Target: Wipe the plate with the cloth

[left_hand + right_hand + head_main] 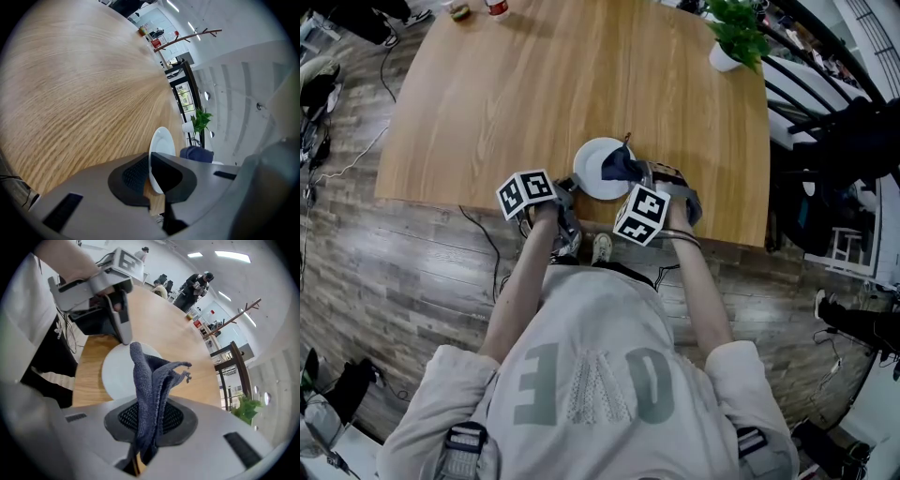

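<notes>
My left hand-held gripper (pixel 149 174) pinches the near rim of the white plate (pixel 162 140) on the table (pixel 70 93), while my right hand-held gripper (pixel 151 420) clamps the dark blue cloth (pixel 147 376) over that plate.

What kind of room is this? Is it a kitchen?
Probably not a kitchen. It looks more like an office or shared workroom. There is one big wooden table with a potted plant on it, a coat stand nearby, and people standing around farther back.
</notes>
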`<state>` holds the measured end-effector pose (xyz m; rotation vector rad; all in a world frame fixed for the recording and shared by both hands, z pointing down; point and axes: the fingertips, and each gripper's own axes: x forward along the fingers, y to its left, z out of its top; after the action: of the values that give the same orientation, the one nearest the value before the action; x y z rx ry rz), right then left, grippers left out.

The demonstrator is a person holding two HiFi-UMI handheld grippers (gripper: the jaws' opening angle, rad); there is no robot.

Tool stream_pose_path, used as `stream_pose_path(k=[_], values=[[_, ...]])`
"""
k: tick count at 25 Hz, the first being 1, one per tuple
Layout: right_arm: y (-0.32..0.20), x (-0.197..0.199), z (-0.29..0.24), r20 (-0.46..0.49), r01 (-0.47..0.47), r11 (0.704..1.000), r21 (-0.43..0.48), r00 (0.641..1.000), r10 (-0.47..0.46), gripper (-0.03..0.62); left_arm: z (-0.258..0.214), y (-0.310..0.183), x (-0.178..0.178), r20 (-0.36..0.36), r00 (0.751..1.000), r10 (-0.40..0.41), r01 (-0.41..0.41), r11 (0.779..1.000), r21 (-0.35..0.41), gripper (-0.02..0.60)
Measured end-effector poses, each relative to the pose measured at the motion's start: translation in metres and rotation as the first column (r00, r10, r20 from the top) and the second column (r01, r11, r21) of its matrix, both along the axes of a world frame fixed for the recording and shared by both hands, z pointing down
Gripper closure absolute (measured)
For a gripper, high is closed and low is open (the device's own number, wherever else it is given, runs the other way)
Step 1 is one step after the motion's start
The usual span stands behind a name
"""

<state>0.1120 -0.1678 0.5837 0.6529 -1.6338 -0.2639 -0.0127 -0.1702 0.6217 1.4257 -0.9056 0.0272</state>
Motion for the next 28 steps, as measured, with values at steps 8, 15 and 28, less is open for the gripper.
stream_pose_path(k=[8, 15, 28], values=[[-0.066, -0.016, 0.011, -0.072, 0.055, 0.998, 0.019, 0.996, -0.053, 0.537, 0.001, 0.000, 0.003, -0.004, 1.000, -0.002, 0.002, 1.000, -0.007, 0.557], [-0.058, -0.023, 0.027, -0.125, 0.101, 0.995, 0.016, 0.987, -0.098, 0.537, -0.001, -0.002, 0.001, -0.011, 1.000, -0.022, 0.021, 1.000, -0.002, 0.557], [0.017, -0.030, 0.032, -0.077, 0.120, 0.990, -0.075, 0.989, -0.126, 0.537, -0.001, -0.002, -0.002, -0.009, 0.999, -0.049, 0.049, 0.999, -0.007, 0.557]])
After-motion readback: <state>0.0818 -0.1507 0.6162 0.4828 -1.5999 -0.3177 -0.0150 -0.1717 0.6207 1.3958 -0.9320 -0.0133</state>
